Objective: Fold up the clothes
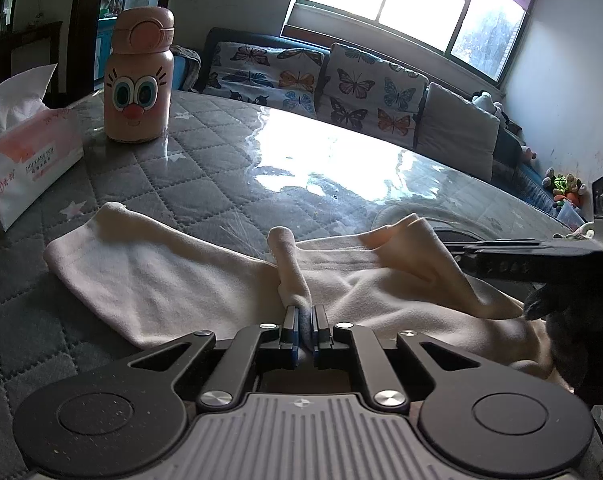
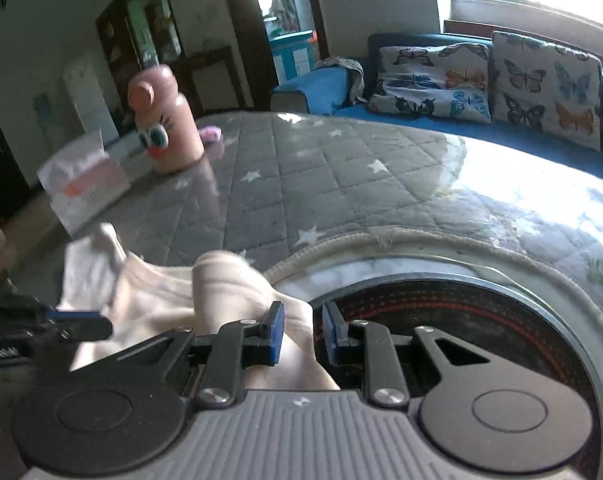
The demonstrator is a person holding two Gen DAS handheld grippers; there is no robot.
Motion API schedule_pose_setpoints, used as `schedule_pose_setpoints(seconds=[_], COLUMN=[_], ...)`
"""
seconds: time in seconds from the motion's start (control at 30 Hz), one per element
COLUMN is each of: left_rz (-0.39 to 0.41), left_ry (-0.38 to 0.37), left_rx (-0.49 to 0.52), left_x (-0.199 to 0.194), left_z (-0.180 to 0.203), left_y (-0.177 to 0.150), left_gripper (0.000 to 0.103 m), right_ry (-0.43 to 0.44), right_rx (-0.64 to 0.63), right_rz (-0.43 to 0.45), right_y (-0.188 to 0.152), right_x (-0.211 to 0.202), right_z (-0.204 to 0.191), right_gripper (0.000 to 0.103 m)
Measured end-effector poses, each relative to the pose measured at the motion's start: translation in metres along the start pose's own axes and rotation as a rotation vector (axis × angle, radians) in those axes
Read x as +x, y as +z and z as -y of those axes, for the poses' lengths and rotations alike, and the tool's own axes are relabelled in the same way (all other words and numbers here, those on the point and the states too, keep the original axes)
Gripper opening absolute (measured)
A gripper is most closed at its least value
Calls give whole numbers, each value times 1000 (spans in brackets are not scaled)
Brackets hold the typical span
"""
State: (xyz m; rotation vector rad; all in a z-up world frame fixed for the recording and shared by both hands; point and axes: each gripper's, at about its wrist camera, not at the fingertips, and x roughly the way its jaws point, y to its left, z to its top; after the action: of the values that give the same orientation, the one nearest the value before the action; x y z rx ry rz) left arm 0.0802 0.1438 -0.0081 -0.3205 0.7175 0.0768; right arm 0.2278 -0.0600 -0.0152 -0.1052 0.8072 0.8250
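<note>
A cream-white garment (image 1: 189, 280) lies rumpled on the tabletop (image 1: 205, 160), which is covered by a grey quilted cloth with white stars under a shiny clear sheet. Taking the garment as the landmark: the left claw (image 1: 305, 320) sits at its near edge, its two fingers drawn together and clamped on a narrow raised ridge of the fabric that stands up just beyond the pads. To the left of that ridge the cloth spreads out flat toward a rounded corner; to the right it bunches into soft folds, one flap lifted into a peak. The right claw (image 2: 301, 332) is at the garment's right end, its blue-padded fingers standing apart with a bunched fold of the fabric lying between them; whether the pads touch the cloth cannot be told. In the left wrist view the dark body of that right tool shows at the garment's right side. Just beyond the garment's right end, a round dark cooktop (image 2: 481, 304) with red rings is set into the tabletop, framed by the corded hem of the quilted cloth. Well beyond the garment's left end stand a pink bottle (image 1: 139, 76) with a cartoon face and, beside it, a tissue box (image 1: 25, 156) with a white tissue sticking up. Far behind the garment, past the tabletop's edge, a blue sofa carries butterfly-print cushions (image 1: 269, 72) below a bright window (image 1: 413, 4).
</note>
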Motion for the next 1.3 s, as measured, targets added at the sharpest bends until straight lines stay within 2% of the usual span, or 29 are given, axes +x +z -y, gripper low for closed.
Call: schedule_pose_setpoints(seconds=[0.13,0.17,0.3,0.43,0.6,0.8,1.07,1.2,1.3], left_rz=[-1,-1,0,14,66,140,212,151,68], left_ry=[0,0,4,8,3,6,-30,12,14], left_rx=[1,2,7,29,100,211,314,274,222], left_x=[0,0,0,-3,-2,16,62,104,125], left_z=[0,0,1,8,27,59,101,103,93], left_y=[0,0,0,5,28,67,108,117,120], left_gripper=[10,10,9,6,5,5,5,5,6], right_ry=[1,-2,-15,-57,-166,-306,-492,-542,-526], right_rx=[-3,-7,-22,-31,-25,-11,8,40,73], right_rz=[-6,-4,4,52,118,187,278,252,190], right_y=[0,0,-2,-2,6,18,33,30,25], right_x=[5,4,1,-12,-35,-61,-96,-76,-59], right_z=[0,-1,-5,-5,19,54,100,122,138], right_gripper=[19,12,4,4,3,3,3,3,4])
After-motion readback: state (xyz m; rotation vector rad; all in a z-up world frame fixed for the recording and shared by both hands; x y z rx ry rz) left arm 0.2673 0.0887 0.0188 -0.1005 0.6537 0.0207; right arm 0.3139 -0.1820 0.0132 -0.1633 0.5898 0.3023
